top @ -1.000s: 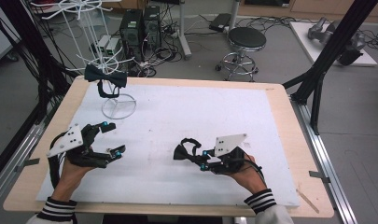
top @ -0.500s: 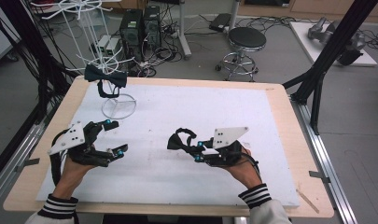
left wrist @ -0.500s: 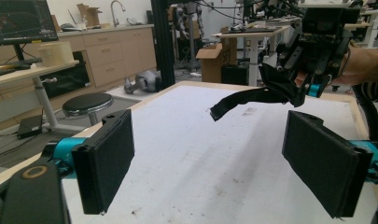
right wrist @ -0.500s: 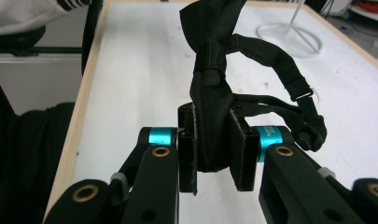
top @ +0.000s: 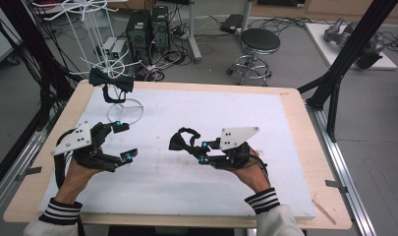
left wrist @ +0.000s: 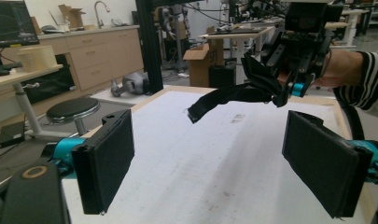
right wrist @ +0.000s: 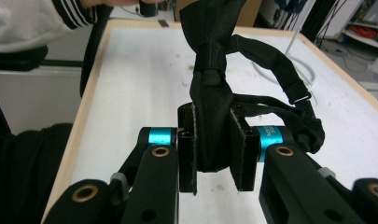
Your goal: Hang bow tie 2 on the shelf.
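Bow tie (right wrist: 214,93) in right gripper (right wrist: 213,144)

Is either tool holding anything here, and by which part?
The right tool grips a black bow tie by one wing; its strap hangs free. The left tool is open and empty.

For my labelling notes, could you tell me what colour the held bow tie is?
The bow tie is plain black, clearest in the right gripper view.
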